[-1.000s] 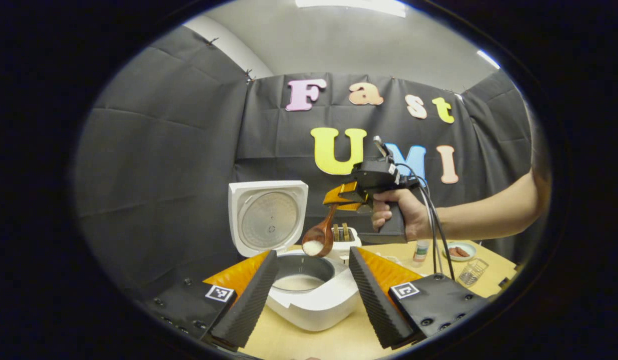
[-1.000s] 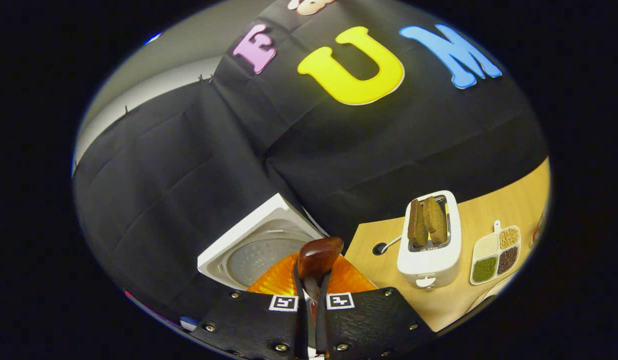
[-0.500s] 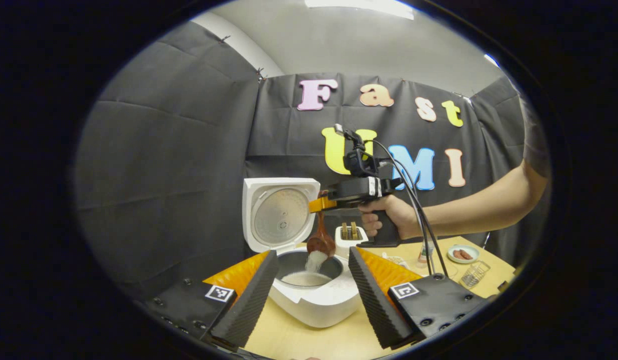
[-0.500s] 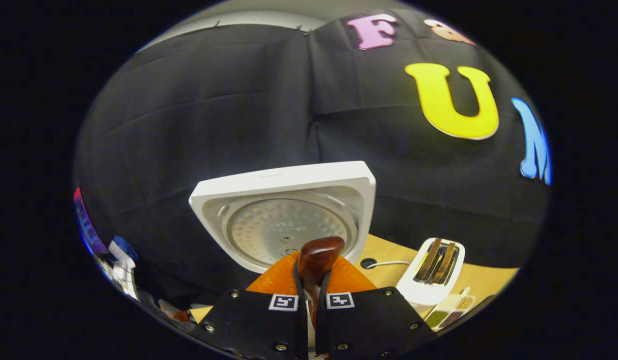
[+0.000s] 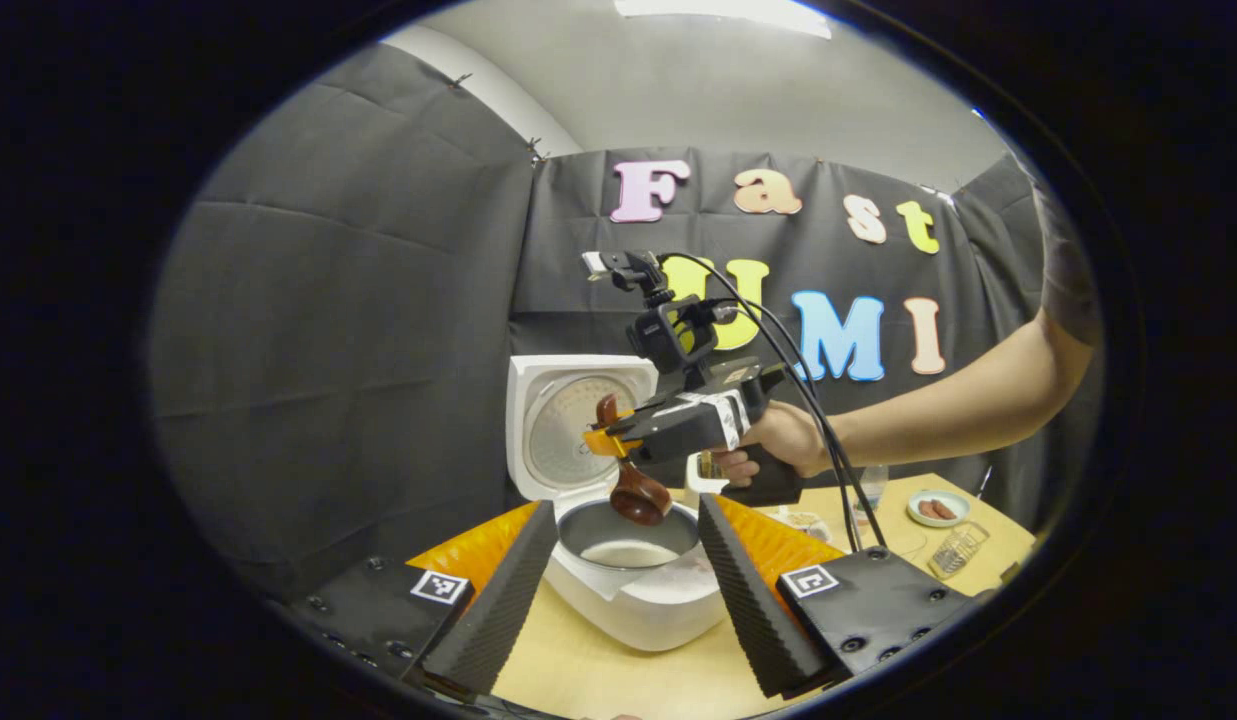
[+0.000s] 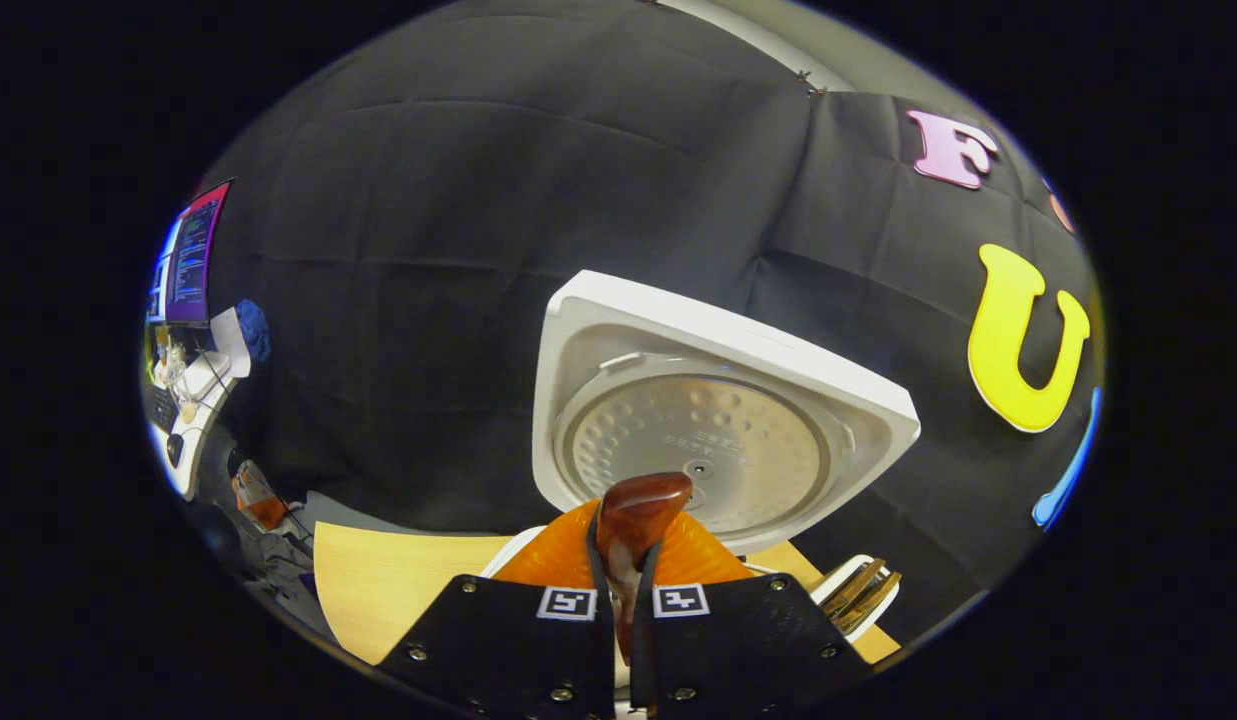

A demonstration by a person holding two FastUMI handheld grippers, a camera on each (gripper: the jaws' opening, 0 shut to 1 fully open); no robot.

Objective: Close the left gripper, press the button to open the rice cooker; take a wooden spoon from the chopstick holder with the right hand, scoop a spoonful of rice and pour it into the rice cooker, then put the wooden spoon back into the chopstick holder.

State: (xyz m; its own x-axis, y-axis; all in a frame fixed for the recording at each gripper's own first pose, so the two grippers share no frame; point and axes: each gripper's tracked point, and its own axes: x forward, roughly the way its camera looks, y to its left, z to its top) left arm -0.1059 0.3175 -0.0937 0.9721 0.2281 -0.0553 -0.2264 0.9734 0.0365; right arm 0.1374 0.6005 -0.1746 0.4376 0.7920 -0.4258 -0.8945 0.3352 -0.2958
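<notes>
Right gripper (image 5: pixel 603 441): jaws clamped on spoon (image 5: pixel 639 497), bowl tipped over cooker (image 5: pixel 633 585) pot; advice: finish tipping before lifting away; left gripper (image 5: pixel 626 590): jaws apart, idle.
</notes>
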